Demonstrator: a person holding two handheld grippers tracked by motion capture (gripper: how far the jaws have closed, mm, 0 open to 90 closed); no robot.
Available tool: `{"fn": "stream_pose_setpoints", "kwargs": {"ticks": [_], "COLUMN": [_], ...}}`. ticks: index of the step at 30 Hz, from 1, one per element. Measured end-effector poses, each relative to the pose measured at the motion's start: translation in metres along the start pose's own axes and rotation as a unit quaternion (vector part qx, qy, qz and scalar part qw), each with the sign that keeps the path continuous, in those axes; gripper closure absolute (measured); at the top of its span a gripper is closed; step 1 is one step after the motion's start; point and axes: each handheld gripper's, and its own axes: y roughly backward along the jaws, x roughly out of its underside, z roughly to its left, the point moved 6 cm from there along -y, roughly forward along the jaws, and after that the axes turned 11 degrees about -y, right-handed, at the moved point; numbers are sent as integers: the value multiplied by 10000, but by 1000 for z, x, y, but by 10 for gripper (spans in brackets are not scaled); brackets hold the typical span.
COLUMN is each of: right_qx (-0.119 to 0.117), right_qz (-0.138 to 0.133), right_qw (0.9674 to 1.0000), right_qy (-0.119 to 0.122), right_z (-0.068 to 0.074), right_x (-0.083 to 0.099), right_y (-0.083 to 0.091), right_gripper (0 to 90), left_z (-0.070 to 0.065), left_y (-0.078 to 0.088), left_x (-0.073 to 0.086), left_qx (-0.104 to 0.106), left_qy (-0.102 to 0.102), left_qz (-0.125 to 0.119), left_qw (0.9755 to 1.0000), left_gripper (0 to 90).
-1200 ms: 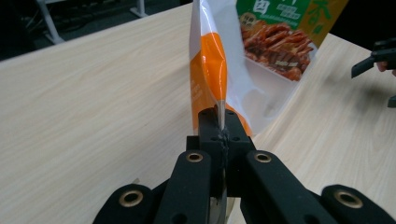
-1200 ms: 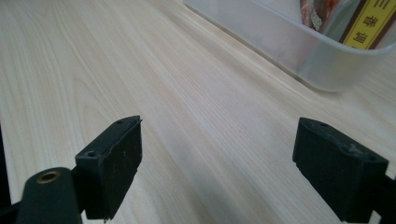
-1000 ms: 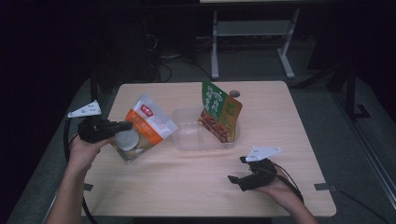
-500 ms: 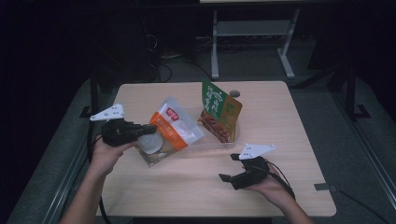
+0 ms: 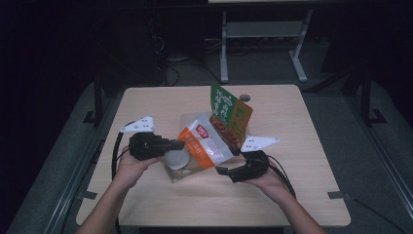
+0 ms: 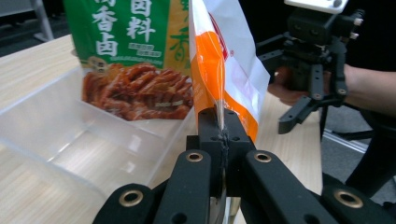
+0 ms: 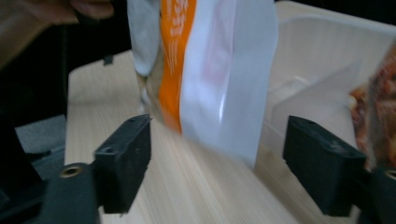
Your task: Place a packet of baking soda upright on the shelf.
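the left gripper [image 5: 176, 145] is clamped on the edge of the orange-and-white pouch [image 5: 199, 146], holding it above the wooden table [image 5: 292, 195]. the right gripper [image 5: 221, 170] has just been closing; its jaws stand wide on either side of the pouch's lower corner, pads clear. behind: clear plastic tray [image 6: 56, 140], green packet [image 5: 229, 114], dark room.
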Motion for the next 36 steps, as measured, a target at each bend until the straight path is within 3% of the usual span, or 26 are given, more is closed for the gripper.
{"fn": "stream_pose_setpoints", "kwargs": {"ticks": [5, 10, 16, 27, 36], "right_qx": [-275, -584, -760, -698, -590], "right_qz": [-181, -113, -120, -165, -301], "right_qw": [9995, 9981, 9969, 9971, 9972], "right_qy": [1, -145, -185, 266, 334], "right_z": [3, 5, 9, 15, 13], "right_x": [-9, -9, -10, -28, -42], "right_y": [-8, -16, -17, -7, 3], "right_gripper": [435, 631, 885, 900, 900], "left_z": [-2, -3, 0, 4, -2], "left_y": [-5, -8, -9, -16, -32], "left_x": [1, 2, 6, 17, 30], "left_qx": [40, 58, 9, -61, 155], "left_qy": [16, 30, 69, 27, 92], "left_qz": [-24, -2, 39, 312, 538], "left_qw": [10000, 10000, 10000, 9995, 9984], "left_gripper": [899, 899, 898, 896, 895]}}
